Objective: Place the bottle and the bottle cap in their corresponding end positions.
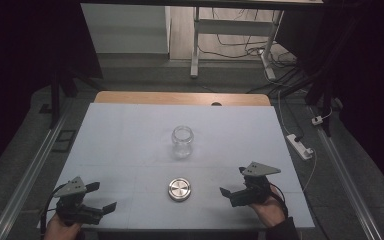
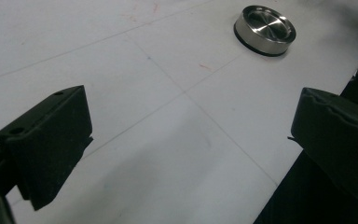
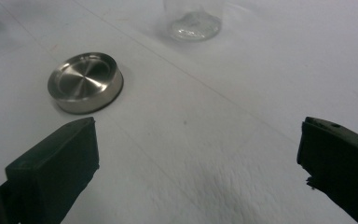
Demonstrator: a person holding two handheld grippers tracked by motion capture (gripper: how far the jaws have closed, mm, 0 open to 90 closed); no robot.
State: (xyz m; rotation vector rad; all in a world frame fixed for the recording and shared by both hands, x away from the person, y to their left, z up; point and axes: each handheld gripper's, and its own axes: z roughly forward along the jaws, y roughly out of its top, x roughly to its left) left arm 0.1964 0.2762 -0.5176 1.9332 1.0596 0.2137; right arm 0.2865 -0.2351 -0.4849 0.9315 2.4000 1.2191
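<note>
A round metal lid [image 1: 179, 189] lies flat on the white table [image 1: 130, 130], just in front of a clear glass jar [image 1: 182, 141] that stands upright with its mouth open. The left gripper [image 1: 97, 197] waits well to the left of the lid, jaws wide and holding nothing. The right gripper [image 1: 234, 182] waits to the lid's right, also wide and holding nothing. The lid looks hard, shiny and slippery, maybe a bit heavy. Pinch it across its rim. The jar could break, so squeeze its sides gently.
</note>
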